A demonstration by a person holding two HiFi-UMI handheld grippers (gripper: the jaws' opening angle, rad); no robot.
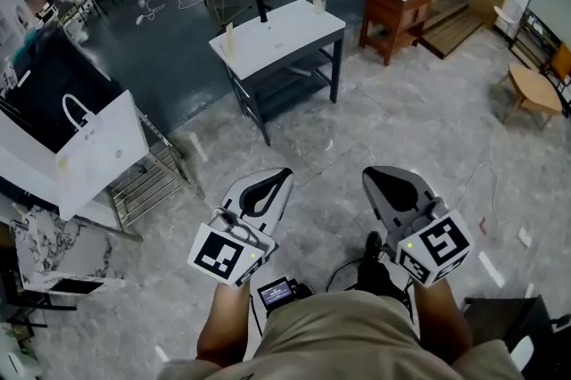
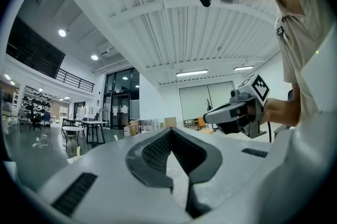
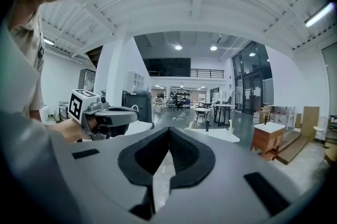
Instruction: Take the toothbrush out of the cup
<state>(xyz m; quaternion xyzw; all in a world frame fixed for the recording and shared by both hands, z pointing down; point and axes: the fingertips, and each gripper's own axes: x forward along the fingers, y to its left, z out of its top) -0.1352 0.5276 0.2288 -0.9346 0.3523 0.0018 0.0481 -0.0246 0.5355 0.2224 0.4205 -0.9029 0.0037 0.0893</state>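
Note:
Far ahead stands a white table (image 1: 284,35) with dark legs. On it are two pale cups, one at its far right corner (image 1: 317,2) and one at its left edge (image 1: 228,37), each with a pale stick upright in it, too small to tell as a toothbrush. A dark upright object (image 1: 261,10) stands between them. My left gripper (image 1: 284,174) and right gripper (image 1: 369,174) are held side by side over the floor, well short of the table, both shut and empty. The right gripper view shows the table (image 3: 217,135) beyond the shut jaw tips (image 3: 168,130).
A wooden cabinet (image 1: 397,8) with a white top stands right of the table. A white paper bag (image 1: 89,151) and a wire rack (image 1: 147,182) are at the left. A small round wooden table (image 1: 535,88) is at the far right. Marble floor lies between me and the table.

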